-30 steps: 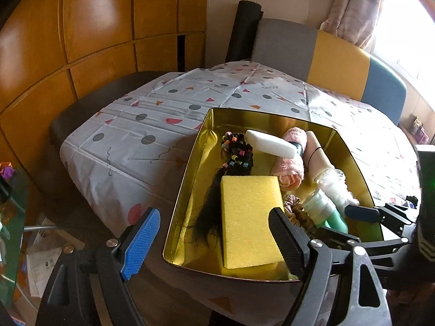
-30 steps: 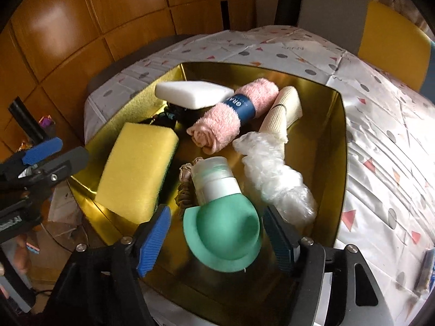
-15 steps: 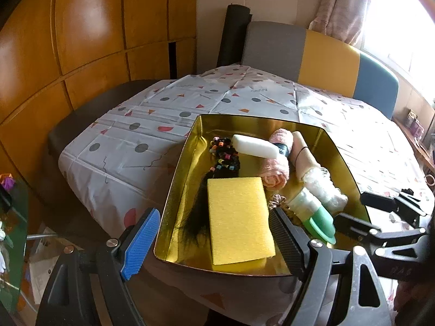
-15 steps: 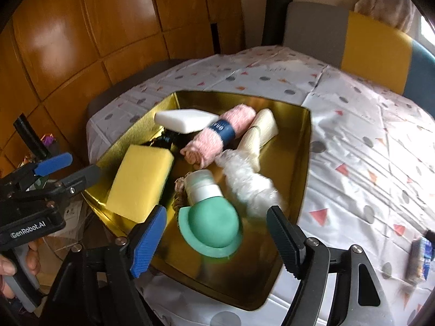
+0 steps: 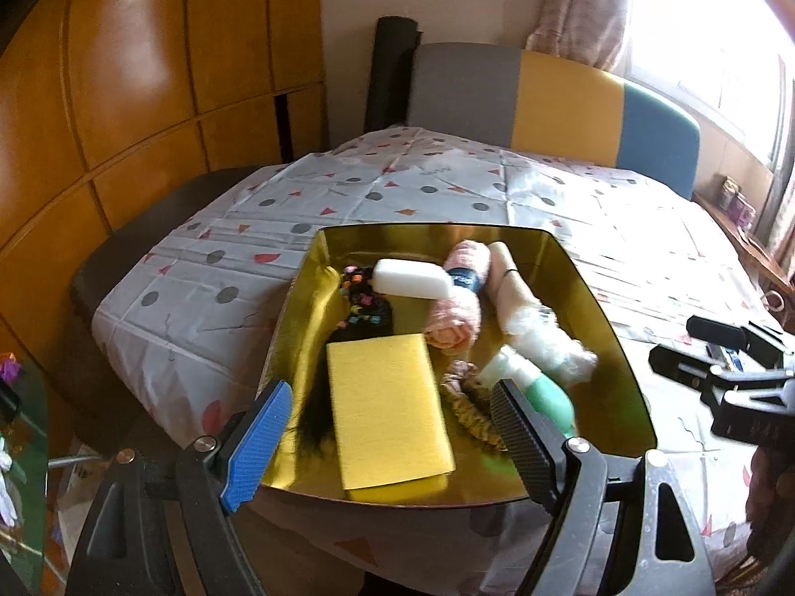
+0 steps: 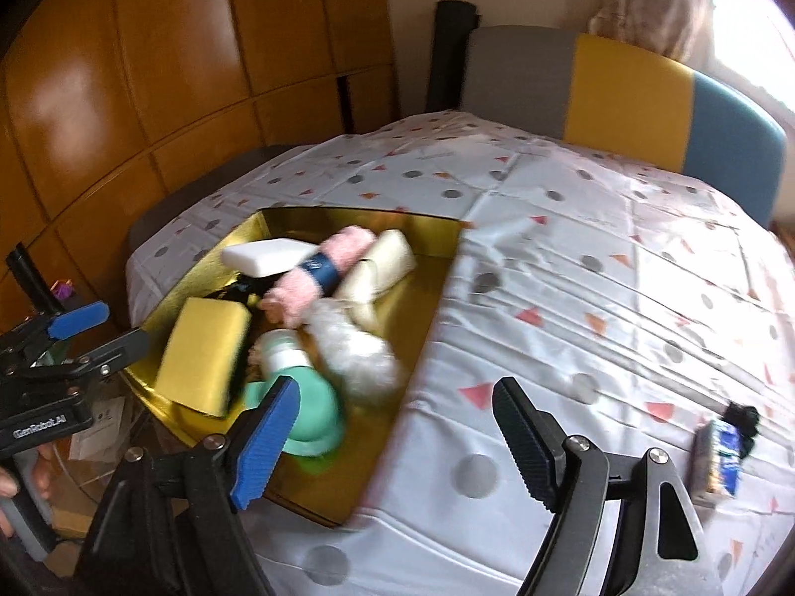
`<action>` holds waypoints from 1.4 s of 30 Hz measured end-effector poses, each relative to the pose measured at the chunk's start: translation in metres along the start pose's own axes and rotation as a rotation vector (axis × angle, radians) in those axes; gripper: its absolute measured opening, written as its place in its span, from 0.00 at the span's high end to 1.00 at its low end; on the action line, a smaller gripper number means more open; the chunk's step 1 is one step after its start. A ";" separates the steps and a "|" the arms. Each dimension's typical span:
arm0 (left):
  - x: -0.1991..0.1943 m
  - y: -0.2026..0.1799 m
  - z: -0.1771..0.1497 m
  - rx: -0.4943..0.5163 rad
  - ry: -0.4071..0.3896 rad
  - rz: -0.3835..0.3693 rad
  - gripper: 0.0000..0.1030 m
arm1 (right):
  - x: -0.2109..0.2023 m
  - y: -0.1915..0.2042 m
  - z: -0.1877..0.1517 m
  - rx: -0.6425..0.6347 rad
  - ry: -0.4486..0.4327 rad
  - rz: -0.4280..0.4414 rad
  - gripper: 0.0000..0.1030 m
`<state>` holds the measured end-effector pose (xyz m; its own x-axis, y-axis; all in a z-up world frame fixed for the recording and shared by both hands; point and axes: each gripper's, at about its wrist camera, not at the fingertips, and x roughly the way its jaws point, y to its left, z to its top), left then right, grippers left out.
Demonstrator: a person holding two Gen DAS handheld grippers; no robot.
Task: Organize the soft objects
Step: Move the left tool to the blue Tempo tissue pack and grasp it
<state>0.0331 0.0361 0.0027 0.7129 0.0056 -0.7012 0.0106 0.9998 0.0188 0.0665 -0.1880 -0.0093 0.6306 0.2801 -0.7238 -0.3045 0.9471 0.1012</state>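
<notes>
The fingers of the right gripper (image 6: 392,439) are opening and hold nothing; compared with a second ago they have pulled back and up from the green-capped bottle (image 6: 298,397), which was between them and now lies free in the gold tray (image 6: 437,288), while the fingers hang over the tray's near right edge and the tablecloth (image 6: 596,273). The left gripper (image 5: 392,442) has its fingers wide apart and empty, and it has also drawn back a little, so the whole tray now shows in its view. Around the tray, the table carries a small blue packet (image 6: 720,457) near its right edge, well apart from the tray, and a striped seat back (image 5: 546,99) in grey, yellow and blue stands behind the table. Nothing blocks the way to the tray. The soft objects all lie inside it: a yellow sponge (image 5: 387,412) at the front left, a dark hairpiece (image 5: 362,313) with coloured beads beside it, a white sponge (image 5: 410,280) resting on a rolled pink towel (image 5: 457,308), a cream roll (image 5: 512,283) touching a fluffy white puff (image 5: 551,347), and a scrunchie (image 5: 467,397) just beside the bottle.
</notes>
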 end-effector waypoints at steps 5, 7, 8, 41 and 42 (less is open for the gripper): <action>-0.001 -0.021 0.003 0.050 -0.005 -0.022 0.19 | -0.012 -0.039 -0.006 0.049 -0.009 -0.066 0.20; -0.002 -0.029 0.005 0.067 -0.010 -0.032 0.19 | -0.017 -0.059 -0.009 0.069 -0.010 -0.103 0.20; -0.003 -0.035 0.006 0.083 -0.013 -0.042 0.19 | -0.019 -0.067 -0.011 0.079 -0.010 -0.118 0.20; 0.065 -0.303 0.025 0.377 0.260 -0.492 0.32 | -0.114 -0.311 -0.109 0.896 -0.160 -0.550 0.15; 0.072 -0.314 0.024 0.388 0.279 -0.503 0.32 | -0.115 -0.312 -0.110 0.903 -0.163 -0.547 0.14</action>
<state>0.0975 -0.2782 -0.0364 0.3494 -0.4000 -0.8473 0.5799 0.8026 -0.1398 0.0108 -0.5333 -0.0324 0.6298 -0.2636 -0.7306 0.6481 0.6968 0.3072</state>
